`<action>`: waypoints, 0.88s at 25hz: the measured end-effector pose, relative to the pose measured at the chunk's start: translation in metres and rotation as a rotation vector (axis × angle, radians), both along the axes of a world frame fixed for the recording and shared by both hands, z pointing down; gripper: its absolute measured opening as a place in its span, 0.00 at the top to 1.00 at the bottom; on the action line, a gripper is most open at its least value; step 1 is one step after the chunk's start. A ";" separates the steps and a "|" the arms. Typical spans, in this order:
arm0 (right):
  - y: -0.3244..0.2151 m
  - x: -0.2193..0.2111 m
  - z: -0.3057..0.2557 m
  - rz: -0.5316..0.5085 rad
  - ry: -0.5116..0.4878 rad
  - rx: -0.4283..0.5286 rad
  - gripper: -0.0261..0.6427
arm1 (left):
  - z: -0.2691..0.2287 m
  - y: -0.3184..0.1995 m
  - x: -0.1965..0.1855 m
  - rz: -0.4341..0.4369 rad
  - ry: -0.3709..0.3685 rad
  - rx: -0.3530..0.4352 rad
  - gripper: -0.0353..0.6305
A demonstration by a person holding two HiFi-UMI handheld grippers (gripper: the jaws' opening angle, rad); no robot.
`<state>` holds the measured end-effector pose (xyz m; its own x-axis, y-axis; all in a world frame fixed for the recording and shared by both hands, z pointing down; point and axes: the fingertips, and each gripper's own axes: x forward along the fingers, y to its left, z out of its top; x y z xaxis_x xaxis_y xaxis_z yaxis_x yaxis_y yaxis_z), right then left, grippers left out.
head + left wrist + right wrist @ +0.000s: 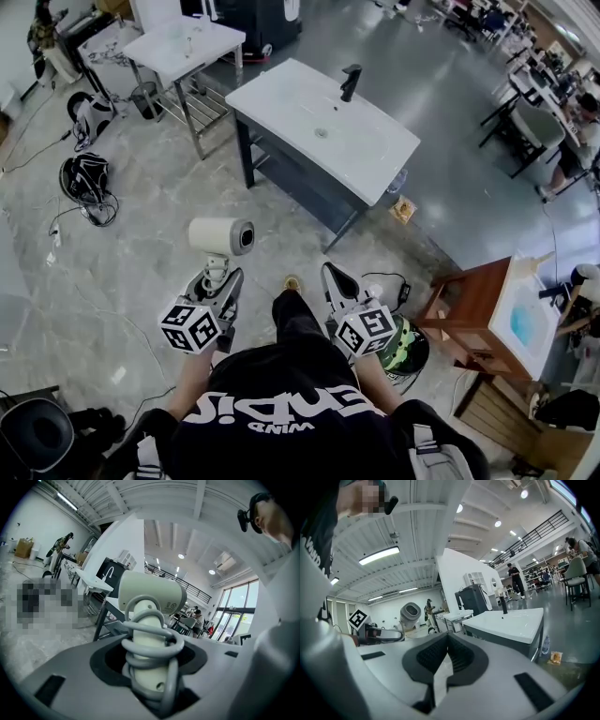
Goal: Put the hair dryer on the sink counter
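Note:
The white hair dryer (221,236) stands upright in my left gripper (217,277), barrel pointing right, over the floor short of the sink. In the left gripper view its handle, wound with grey cord (149,641), sits between the jaws, which are shut on it. The white sink counter (281,89) with a black faucet (350,82) stands ahead on a dark frame. My right gripper (336,278) is beside the left one, jaws closed together with nothing in them. The right gripper view shows the sink counter (511,623) ahead to the right and the hair dryer (410,614) at left.
A second white table (183,45) stands at the back left. A wooden cabinet with a basin (487,314) is at right. A helmet with cables (86,178) lies on the floor at left, and a bottle (397,180) beside the sink's leg.

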<state>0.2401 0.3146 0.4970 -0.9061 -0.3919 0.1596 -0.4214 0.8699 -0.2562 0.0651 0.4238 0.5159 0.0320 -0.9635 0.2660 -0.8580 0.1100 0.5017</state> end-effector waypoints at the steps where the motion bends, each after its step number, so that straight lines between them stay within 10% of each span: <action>1: -0.006 -0.003 0.000 0.003 0.002 -0.002 0.93 | -0.001 -0.006 -0.003 0.003 0.003 -0.001 0.57; 22: -0.139 -0.048 -0.018 -0.017 0.011 0.018 0.93 | -0.021 -0.137 -0.047 0.005 0.025 0.010 0.57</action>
<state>0.1922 0.1754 0.4789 -0.9109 -0.3790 0.1630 -0.4090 0.8816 -0.2356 0.0177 0.2869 0.4952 0.0430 -0.9659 0.2552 -0.8455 0.1008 0.5244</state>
